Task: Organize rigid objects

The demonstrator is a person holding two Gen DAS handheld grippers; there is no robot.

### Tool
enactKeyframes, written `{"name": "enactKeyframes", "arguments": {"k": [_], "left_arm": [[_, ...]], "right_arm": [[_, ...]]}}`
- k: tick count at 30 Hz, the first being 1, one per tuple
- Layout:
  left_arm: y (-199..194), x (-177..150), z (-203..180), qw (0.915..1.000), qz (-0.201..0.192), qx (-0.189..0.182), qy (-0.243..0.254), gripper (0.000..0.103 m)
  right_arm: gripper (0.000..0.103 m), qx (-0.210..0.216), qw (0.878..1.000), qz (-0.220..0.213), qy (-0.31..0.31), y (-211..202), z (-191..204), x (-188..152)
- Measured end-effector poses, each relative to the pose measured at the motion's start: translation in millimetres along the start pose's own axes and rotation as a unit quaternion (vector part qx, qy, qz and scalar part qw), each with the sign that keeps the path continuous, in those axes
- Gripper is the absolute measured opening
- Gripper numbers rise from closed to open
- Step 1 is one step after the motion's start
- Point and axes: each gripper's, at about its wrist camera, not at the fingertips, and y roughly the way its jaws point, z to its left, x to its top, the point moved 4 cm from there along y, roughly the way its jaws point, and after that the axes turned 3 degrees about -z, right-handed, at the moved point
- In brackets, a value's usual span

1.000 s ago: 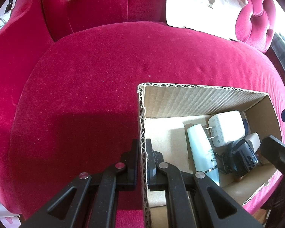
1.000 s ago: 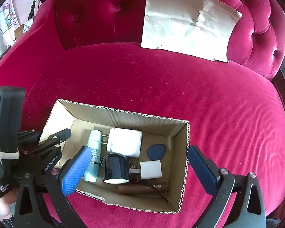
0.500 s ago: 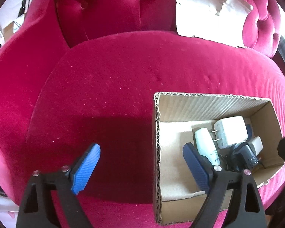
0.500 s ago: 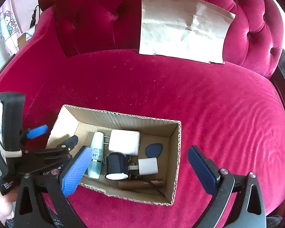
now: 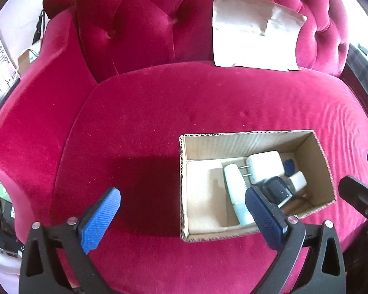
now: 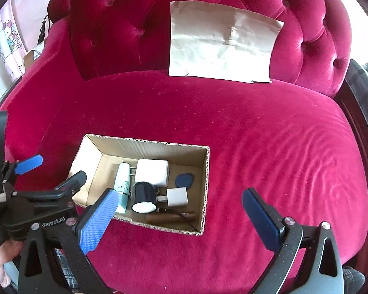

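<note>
Cardboard box [image 6: 206, 186]: one, near the sofa [image 6: 257, 132] seat's front edge.
Inside: two white chargers [image 6: 151, 176], one tube [image 6: 122, 186], one dark cup [image 6: 142, 197], perhaps one brown stick [image 6: 170, 216].
Left hand-held gripper [image 5: 182, 216]: just opened wide, empty.
Right hand-held gripper [image 6: 180, 216]: wide, empty.

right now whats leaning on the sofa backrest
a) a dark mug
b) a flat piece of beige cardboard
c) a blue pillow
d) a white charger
b: the flat piece of beige cardboard stands against the tufted sofa backrest, while the white charger and dark mug lie inside the cardboard box.
</note>
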Motion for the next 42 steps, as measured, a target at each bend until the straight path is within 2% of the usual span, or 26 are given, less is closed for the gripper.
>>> {"name": "enactKeyframes", "arguments": {"k": [4,9,13,20,32,42], "left_arm": [[-16,-7,-5,0.9999,-0.002,-0.009,-0.014,0.103],[-40,-15,-15,1.0,-0.003,0.0,-0.005,0.103],[-61,-15,-19,0.9997,-0.021,0.009,-0.002,0.103],[-84,-18,-35,0.9997,-0.023,-0.001,0.001,0.103],[-107,-27,-50,0.9995,-0.03,0.004,0.007,0.103],[-111,-30,-51,0.9996,-0.027,0.004,-0.004,0.103]], "right_arm": [[0.103,0.005,1.0,0.005,0.011,-14,-2,-1],[0.103,0.001,1.0,0.0,0.005,-33,2,-3],[0.103,0.004,1.0,0.004,0.009,-46,2,-5],[0.103,0.011,1.0,0.0,0.011,-67,4,-8],[0.103,0.005,1.0,-0.003,0.009,-83,-1,-19],[0.103,0.007,1.0,-0.004,0.013,-89,-2,-22]]}}
